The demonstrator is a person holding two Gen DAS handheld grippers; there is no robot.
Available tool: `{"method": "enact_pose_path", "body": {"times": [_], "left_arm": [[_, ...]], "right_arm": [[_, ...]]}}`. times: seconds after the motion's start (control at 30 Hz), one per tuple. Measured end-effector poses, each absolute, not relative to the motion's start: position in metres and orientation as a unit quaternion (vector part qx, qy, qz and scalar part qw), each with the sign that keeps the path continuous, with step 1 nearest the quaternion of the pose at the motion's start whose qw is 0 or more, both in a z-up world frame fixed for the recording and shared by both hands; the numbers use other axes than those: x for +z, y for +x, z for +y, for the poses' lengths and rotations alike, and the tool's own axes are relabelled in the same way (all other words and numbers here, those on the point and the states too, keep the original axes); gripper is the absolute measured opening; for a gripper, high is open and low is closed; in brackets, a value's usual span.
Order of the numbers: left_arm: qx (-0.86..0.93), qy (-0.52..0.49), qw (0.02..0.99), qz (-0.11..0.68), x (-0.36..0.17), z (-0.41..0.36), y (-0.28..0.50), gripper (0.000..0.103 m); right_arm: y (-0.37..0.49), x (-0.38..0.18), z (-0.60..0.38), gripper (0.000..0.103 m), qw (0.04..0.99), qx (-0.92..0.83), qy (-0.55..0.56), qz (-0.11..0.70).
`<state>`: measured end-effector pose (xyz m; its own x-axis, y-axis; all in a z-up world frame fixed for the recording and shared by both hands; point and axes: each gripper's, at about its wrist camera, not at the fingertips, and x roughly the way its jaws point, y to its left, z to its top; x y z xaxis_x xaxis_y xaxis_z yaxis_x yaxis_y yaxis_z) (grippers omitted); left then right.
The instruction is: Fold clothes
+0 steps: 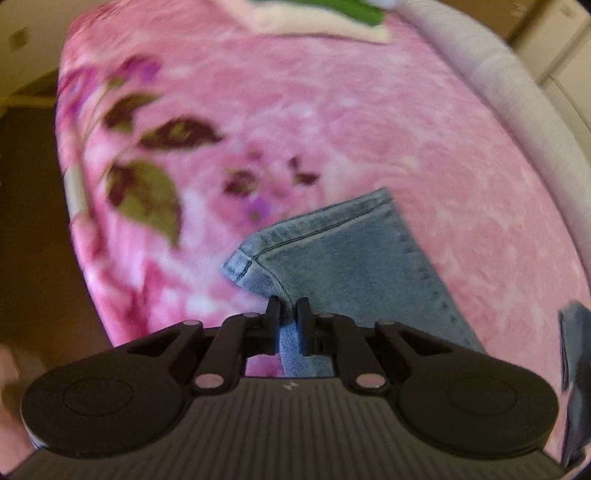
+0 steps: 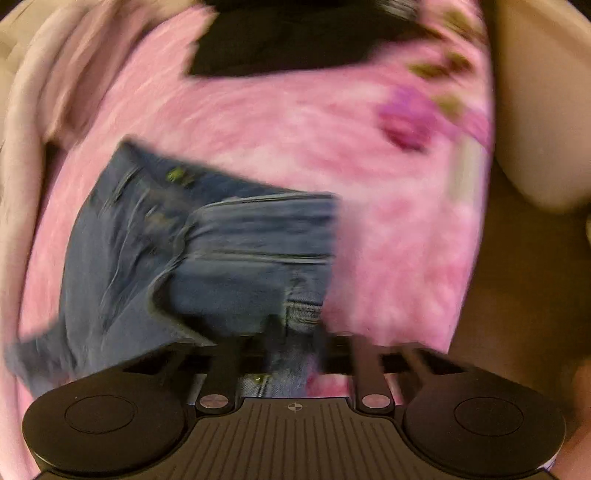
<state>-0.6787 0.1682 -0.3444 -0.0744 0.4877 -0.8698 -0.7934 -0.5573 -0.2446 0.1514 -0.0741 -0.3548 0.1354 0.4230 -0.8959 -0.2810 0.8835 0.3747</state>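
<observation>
A pair of light blue jeans (image 1: 343, 258) lies on a pink flowered blanket (image 1: 314, 122). In the left wrist view my left gripper (image 1: 288, 310) is shut on the hem end of a jeans leg, near its corner. In the right wrist view, which is blurred, the jeans (image 2: 207, 240) lie folded with the waistband to the upper left, and my right gripper (image 2: 293, 328) is shut on a seamed edge of the denim at its near right corner.
A folded cream and green garment (image 1: 325, 18) lies at the far edge of the blanket. A black garment (image 2: 295, 40) lies at the far side in the right view. A pale padded bed rim (image 1: 517, 96) borders the blanket. Brown floor (image 2: 517, 295) shows beside the bed.
</observation>
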Motion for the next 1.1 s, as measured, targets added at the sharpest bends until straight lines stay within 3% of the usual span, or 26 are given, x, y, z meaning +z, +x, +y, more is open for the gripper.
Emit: {"method": "enact_pose_path", "body": {"times": [0.2, 0.33, 0.47, 0.6, 0.7, 0.83, 1.1], "left_arm": [[0.706, -0.453, 0.508, 0.194, -0.319, 0.156, -0.666, 0.006], [0.707, -0.449, 0.478, 0.265, -0.346, 0.14, -0.661, 0.014], [0.724, -0.428, 0.45, 0.299, -0.343, 0.137, -0.658, 0.032], [0.723, -0.422, 0.435, 0.332, -0.318, 0.14, -0.646, 0.027], [0.715, -0.42, 0.43, 0.357, -0.297, 0.141, -0.632, 0.028], [0.685, -0.42, 0.449, 0.39, -0.273, 0.143, -0.591, 0.029], [0.605, -0.366, 0.538, 0.458, -0.234, 0.131, -0.464, 0.029]], "right_arm": [[0.158, -0.301, -0.078, 0.004, 0.753, 0.305, 0.012, 0.582], [0.163, -0.322, -0.088, 0.005, 0.75, 0.268, -0.021, 0.604], [0.16, -0.337, -0.083, 0.042, 0.754, 0.214, -0.086, 0.615], [0.148, -0.309, -0.07, 0.059, 0.768, 0.235, -0.157, 0.574], [0.14, -0.288, -0.066, 0.061, 0.772, 0.253, -0.162, 0.56], [0.143, -0.275, -0.066, 0.063, 0.743, 0.272, -0.097, 0.604], [0.113, -0.239, -0.033, 0.063, 0.672, 0.391, -0.227, 0.587]]}}
